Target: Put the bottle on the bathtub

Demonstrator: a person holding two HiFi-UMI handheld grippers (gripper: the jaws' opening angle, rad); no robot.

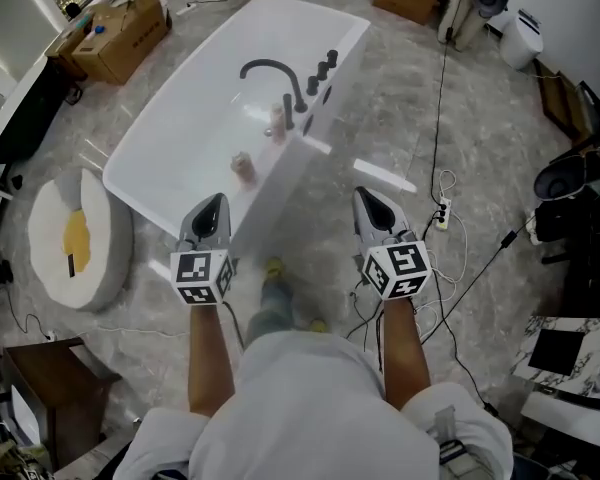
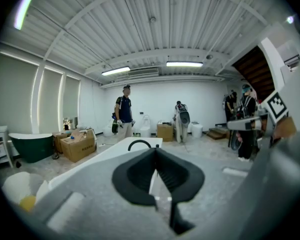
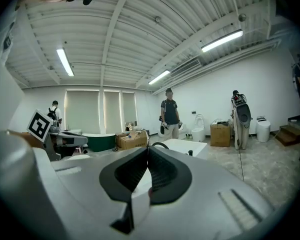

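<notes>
I hold both grippers side by side, pointing at the bathtub [image 1: 290, 13], and neither carries anything. The left gripper [image 1: 212, 208] has its jaws pressed together, and its own view shows the two black pads meeting in a thin seam with nothing between them. The right gripper [image 1: 372, 206] is the same, with jaws together and empty. The left one sits just short of the bathtub's near corner, and the right one hangs over the floor beside the long edge.

Two small pale bottles stand upright on that long edge, apart from each other. The near bottle [image 1: 244, 167] is close to the near corner, just ahead of the left gripper. The far bottle [image 1: 277, 120] is further along, near the black faucet [image 1: 270, 68].

I judge they stand there because the flat ledge by the faucet is the widest level spot on the rim, so a bottle can stay upright on it. I cannot tell which of the two the task means. As things lie, a bottle is already on the bathtub, which would explain the closed, empty jaws.
</notes>
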